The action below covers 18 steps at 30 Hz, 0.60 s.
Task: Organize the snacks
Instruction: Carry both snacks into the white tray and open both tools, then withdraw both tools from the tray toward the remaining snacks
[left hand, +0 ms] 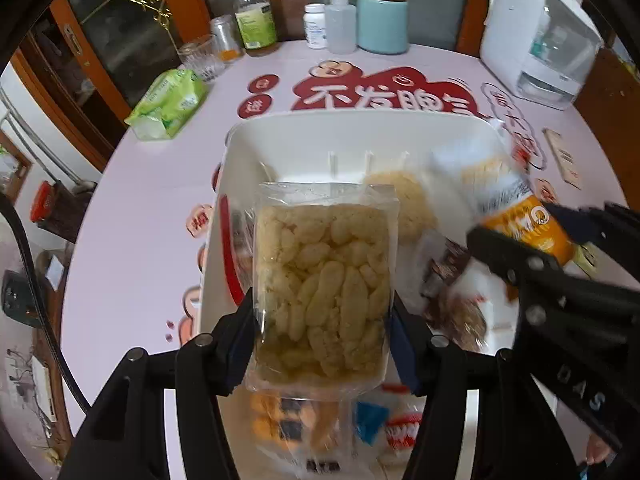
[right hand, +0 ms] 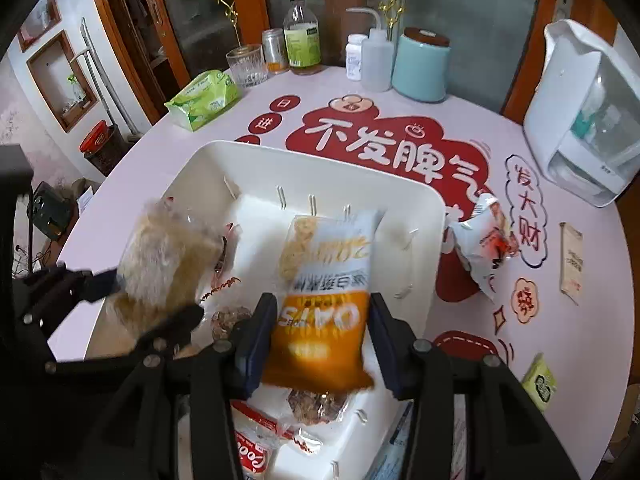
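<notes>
While both of your grippers hang over the white bin point(left hand: 352, 128), each has a snack pinched between its pads. Start at nine o'clock on the bench point(left hand: 132, 208): a green tissue pack point(left hand: 170, 104) lies near the edge, with a glass tumbler point(left hand: 202, 56) just beyond it. Your left gripper point(left hand: 322, 344) is clamped on a clear bag of puffed corn sticks point(left hand: 324, 280), held upright above the bin, with other wrapped snacks blurred beneath it. At three o'clock from that bag, your right gripper point(right hand: 322, 340) squeezes an orange-and-white oats packet point(right hand: 326, 292), also over the bin's interior, above a packet of brown biscuits point(right hand: 316, 404). Outside the bin's right wall, a crumpled white snack wrapper point(right hand: 486, 240) lies on the bench, just beside the rim. Farther toward three o'clock a flat paper sachet point(right hand: 572, 260) lies alone, and a white water pitcher point(right hand: 580, 112) stands at two o'clock.
</notes>
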Motion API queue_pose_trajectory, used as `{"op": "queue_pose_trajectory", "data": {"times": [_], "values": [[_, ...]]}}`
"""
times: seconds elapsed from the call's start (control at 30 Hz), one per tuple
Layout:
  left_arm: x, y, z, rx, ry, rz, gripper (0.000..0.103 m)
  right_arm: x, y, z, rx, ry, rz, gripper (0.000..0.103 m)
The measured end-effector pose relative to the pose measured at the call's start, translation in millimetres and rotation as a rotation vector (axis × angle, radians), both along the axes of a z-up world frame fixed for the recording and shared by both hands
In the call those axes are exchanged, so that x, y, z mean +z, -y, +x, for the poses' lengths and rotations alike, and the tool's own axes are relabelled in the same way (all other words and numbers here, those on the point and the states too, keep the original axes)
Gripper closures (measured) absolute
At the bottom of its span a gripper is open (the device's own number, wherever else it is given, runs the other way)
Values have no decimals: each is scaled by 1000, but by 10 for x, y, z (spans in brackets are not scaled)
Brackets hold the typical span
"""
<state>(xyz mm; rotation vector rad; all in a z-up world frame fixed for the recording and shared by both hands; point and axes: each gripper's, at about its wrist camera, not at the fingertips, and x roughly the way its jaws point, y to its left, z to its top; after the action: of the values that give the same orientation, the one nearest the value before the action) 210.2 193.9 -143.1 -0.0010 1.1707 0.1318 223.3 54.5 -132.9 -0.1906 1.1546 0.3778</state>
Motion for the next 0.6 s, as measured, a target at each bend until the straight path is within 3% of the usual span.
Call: {"op": "queue_pose_trajectory", "data": {"times": [0.07, 0.1, 0.13, 0.2, 0.3, 0.6], "values": [[-24, -11, 50, 10, -4, 15, 45, -20, 10, 27, -2, -13, 20, 56], [-41, -24, 70, 13, -9, 11, 40, -30, 15, 36, -2, -21, 30, 56], [-55, -38, 85, 14, -12, 3, 26, -39, 21, 45, -3, -28, 36, 56], [-60, -60, 88, 12, 1, 3, 11, -47, 49, 45, -15, -35, 45, 53], [-41, -72, 64, 0, 14, -14, 1, -50, 82, 42, -26, -49, 58, 48], [18, -98, -12, 7, 10, -51, 1, 46, 105, -40, -21, -47, 88, 48]]}}
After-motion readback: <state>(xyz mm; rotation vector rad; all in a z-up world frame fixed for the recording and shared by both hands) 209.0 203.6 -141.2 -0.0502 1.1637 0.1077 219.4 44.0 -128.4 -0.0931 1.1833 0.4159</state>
